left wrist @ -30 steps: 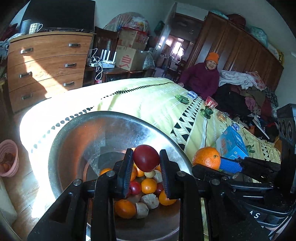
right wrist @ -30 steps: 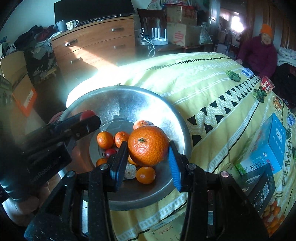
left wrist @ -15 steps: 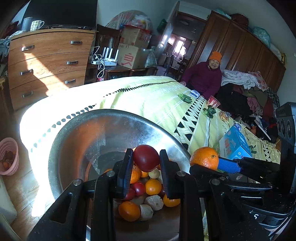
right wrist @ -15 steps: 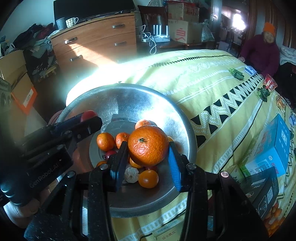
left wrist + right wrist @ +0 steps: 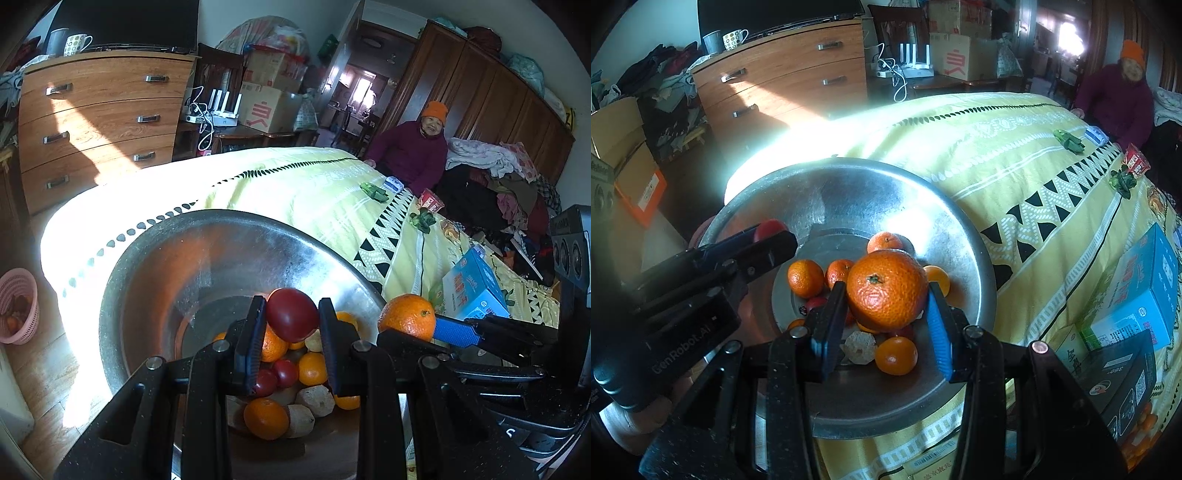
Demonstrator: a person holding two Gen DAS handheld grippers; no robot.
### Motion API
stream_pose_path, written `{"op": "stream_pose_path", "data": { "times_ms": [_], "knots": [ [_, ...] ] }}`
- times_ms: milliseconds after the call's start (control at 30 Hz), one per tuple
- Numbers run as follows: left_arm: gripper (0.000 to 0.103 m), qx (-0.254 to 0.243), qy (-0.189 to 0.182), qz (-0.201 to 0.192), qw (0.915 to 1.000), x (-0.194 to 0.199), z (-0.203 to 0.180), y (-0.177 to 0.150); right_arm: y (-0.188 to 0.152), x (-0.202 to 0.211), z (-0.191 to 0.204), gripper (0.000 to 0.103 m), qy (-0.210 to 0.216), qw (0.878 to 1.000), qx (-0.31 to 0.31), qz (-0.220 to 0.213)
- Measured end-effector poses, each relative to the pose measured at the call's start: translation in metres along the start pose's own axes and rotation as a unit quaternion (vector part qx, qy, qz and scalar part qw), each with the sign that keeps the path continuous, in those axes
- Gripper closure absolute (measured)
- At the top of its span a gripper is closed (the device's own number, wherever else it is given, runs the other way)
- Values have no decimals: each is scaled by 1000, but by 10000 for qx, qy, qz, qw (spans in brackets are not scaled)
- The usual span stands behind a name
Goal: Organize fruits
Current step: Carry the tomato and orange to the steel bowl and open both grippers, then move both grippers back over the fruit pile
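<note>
Fruits (image 5: 804,277) lie in the bowl (image 5: 960,236) on the bedspread (image 5: 997,147); a box (image 5: 1145,291) sits to its right.

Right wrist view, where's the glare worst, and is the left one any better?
Right wrist view: sunlight blows out the yellow bedspread behind the metal basin. Left wrist view: the same bedspread corner is washed out; fisheye bends the dresser.

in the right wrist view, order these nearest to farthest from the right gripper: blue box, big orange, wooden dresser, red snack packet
1. big orange, clamped between the right gripper fingers, over the metal bowl.
2. blue box, on the bedspread to the right.
3. red snack packet, further up the bed, right edge.
4. wooden dresser, against the back wall, left.
</note>
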State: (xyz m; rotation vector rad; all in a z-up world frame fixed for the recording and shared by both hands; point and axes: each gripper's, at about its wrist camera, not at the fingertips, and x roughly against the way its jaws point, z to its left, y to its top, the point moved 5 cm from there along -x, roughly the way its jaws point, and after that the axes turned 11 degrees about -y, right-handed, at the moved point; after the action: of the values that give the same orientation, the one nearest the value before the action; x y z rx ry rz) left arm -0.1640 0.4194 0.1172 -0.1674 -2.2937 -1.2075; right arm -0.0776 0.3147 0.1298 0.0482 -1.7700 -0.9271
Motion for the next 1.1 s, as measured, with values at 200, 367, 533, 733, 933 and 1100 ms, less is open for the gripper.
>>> {"op": "stream_pose_path", "data": {
  "times_ms": [200,367,533,733,933,1100],
  "knots": [
    [75,29,9,55,10000,-4,2,-2,-1,-4,3,60,29,10000,17,57],
    [75,66,22,119,9999,-8,4,-4,-2,-8,3,60,54,9999,13,109],
    [75,132,49,188,9997,-12,8,-7,-2,-11,4,59,85,9998,-27,160],
    [59,206,88,191,9996,-14,13,-8,-2,-14,4,59,94,9998,-54,178],
    [52,268,148,175,9994,-13,16,-8,-1,-11,2,51,58,9999,-71,103],
    [44,269,156,112,9995,-9,13,-5,2,4,-1,41,36,9999,-98,-88]
  ]
}}
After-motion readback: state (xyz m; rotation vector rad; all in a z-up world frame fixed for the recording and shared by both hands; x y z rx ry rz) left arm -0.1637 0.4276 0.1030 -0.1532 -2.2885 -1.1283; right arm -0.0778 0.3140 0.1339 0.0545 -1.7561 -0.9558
